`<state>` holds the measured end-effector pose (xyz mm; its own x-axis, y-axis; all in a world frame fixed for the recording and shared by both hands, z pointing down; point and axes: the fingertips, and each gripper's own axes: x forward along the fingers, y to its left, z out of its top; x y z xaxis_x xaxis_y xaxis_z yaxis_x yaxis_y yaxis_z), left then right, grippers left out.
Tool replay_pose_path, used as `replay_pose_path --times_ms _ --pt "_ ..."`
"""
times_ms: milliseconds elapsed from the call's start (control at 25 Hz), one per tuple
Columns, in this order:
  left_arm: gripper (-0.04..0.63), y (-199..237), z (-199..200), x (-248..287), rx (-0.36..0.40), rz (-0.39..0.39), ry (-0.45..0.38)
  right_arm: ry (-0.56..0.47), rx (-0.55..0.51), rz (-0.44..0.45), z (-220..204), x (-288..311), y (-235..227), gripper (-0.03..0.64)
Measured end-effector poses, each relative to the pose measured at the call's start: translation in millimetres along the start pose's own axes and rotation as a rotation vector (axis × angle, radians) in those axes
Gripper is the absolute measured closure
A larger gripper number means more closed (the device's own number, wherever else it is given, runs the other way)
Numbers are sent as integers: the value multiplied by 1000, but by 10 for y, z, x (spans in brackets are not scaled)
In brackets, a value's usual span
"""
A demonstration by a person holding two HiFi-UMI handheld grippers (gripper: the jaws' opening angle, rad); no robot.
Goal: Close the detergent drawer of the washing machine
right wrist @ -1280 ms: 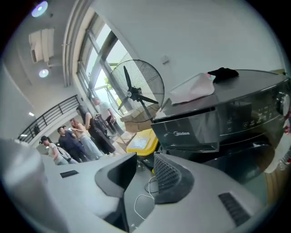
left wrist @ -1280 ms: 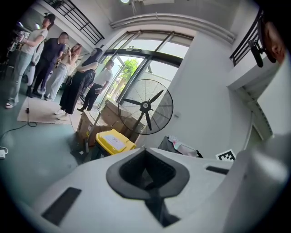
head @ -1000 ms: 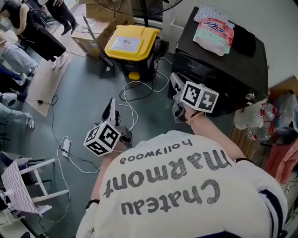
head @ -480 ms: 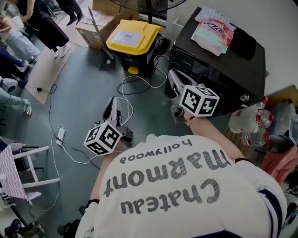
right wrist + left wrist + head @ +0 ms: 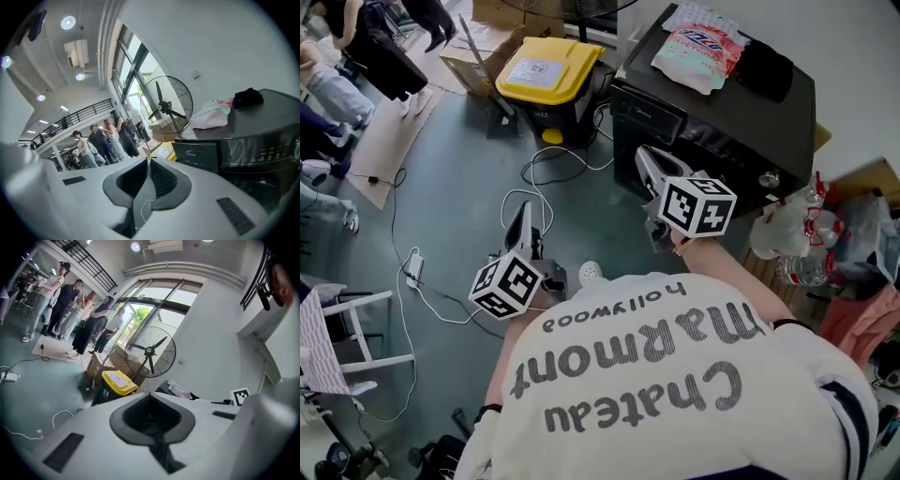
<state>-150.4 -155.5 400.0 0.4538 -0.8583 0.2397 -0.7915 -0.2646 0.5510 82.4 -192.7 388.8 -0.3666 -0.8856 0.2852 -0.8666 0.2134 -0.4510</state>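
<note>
Detergent drawer (image 5: pixel 649 112), seemingly near flush at the top-left of the black washing machine's (image 5: pixel 736 112) front, lies just ahead of the right gripper (image 5: pixel 644 157), whose empty jaws are closing, while the closed left gripper (image 5: pixel 521 217) hangs well apart over the floor.

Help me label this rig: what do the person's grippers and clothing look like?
Both the left gripper and right gripper are pale grey with dark pads, each carrying a white cube of black square markers. The right gripper's jaws are closing with nothing between them. The person wears a white T-shirt with grey lettering.
</note>
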Motion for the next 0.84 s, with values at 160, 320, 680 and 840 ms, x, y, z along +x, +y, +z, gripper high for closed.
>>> replay_pose_path --times_ms 160,320,680,840 --pt "588 -82 -118 -88 -1 15 0 21 -9 7 -78 -125 -80 572" --pt "588 -139 -175 -154 -1 25 -7 27 -10 11 -113 -220 -142 572" --pt "588 -221 -193 -189 5 14 -17 22 -11 -3 -139 -353 -207 572" --pt "588 -232 -173 -180 13 7 -18 15 -13 -6 -137 -361 -214 572"
